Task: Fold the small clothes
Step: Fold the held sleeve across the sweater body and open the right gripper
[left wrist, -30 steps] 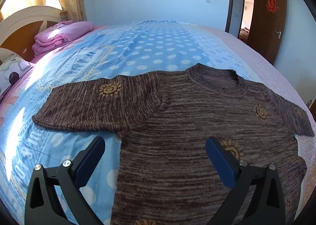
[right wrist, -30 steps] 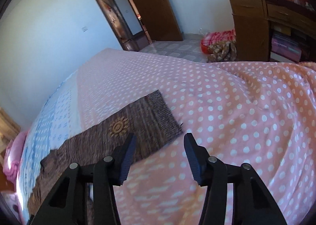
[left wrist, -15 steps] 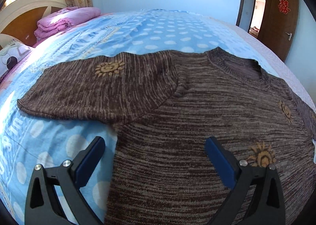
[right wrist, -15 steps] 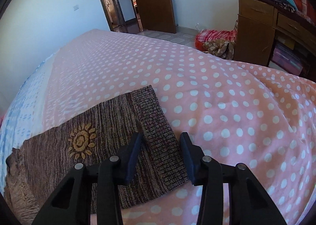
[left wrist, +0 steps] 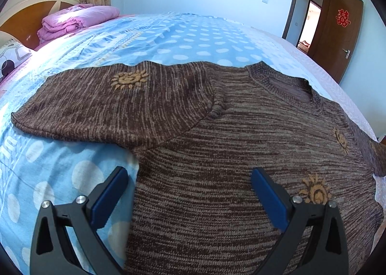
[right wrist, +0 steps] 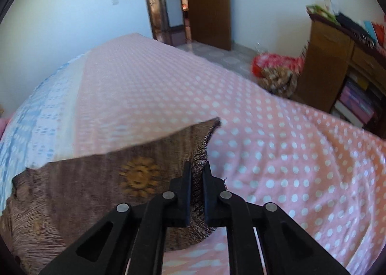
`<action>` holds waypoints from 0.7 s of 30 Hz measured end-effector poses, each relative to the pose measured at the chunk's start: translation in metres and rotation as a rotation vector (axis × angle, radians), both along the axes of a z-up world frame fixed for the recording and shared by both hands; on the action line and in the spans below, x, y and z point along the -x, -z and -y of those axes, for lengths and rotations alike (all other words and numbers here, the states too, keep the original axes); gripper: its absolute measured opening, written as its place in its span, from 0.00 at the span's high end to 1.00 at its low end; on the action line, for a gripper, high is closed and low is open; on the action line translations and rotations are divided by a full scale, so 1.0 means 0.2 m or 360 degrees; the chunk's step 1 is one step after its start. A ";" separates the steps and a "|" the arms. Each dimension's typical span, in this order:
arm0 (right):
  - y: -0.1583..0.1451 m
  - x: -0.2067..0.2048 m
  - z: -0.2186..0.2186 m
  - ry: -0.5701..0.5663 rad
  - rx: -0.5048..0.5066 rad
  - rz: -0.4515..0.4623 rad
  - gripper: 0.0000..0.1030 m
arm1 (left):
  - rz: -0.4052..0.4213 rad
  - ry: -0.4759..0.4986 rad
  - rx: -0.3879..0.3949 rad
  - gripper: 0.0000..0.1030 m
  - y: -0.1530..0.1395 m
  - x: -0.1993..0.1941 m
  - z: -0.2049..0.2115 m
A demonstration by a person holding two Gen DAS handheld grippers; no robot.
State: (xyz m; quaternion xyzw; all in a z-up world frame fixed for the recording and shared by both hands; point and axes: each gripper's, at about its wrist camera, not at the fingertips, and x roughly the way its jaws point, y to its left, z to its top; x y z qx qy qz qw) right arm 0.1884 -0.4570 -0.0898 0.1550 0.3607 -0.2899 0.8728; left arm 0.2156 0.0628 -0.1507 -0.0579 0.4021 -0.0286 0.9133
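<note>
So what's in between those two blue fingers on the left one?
In the left wrist view, the left gripper stands open; between its fingers lies the brown sweater, its edge near the left finger, apparently ungripped.

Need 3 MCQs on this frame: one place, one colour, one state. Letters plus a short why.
1. Where does the folded pink quilt lie?
A. by the headboard
B. on the floor
C. on the sweater

2. What colour are the sun patterns on the sweater?
A. white
B. orange-yellow
C. green

3. What state is the right hand-held gripper in?
A. wide open above the bed
B. shut on the sleeve cuff
C. shut on nothing

Answers:
1 A: the quilt sits at the head end of the bed.
2 B: the suns stand out orange-yellow on brown knit.
3 B: cuff fabric is pinched between its fingers, while the left hand-held gripper is open.
</note>
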 end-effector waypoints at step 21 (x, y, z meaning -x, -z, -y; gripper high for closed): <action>0.38 -0.57 -1.72 -0.0970 -0.0112 -0.0014 0.92 | 0.0068 0.0023 0.0129 0.00 -0.01 0.02 -0.05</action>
